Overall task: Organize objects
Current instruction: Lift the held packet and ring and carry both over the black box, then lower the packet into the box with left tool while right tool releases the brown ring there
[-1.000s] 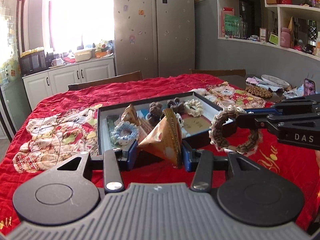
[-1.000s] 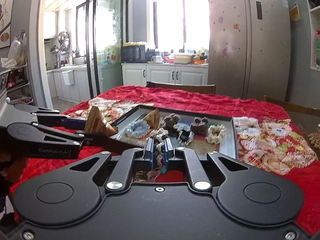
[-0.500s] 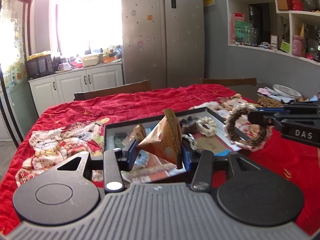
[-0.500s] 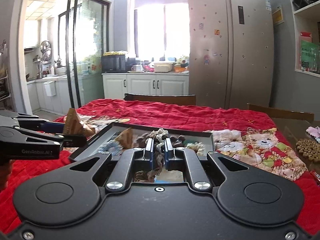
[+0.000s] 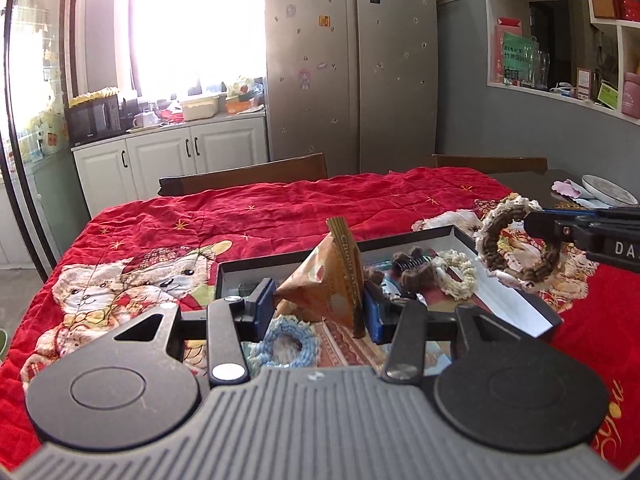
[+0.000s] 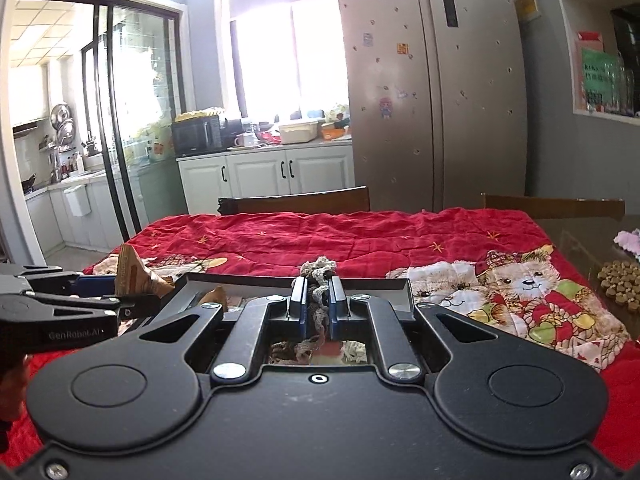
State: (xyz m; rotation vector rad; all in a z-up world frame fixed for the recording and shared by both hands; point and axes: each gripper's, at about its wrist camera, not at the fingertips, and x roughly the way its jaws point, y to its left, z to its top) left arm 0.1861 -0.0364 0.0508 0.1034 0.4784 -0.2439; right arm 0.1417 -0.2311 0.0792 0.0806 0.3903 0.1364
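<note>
Over the black tray (image 5: pixel 516 306) on the red quilt (image 5: pixel 256 216), my left gripper (image 5: pixel 318 306) pinches a triangular snack packet (image 5: pixel 326 280); my right gripper (image 6: pixel 318 300) clamps a brown-and-cream scrunchie (image 5: pixel 516 246). Risk, I judge: the dangling scrunchie snagging the tray's right rim, or the tongs colliding over its crowded floor. Open quilt lies far and left.

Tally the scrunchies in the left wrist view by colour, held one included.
Brown: 2, the held scrunchie in the right gripper, and a dark one in the tray
Cream: 1
Blue: 1
Total: 4
</note>
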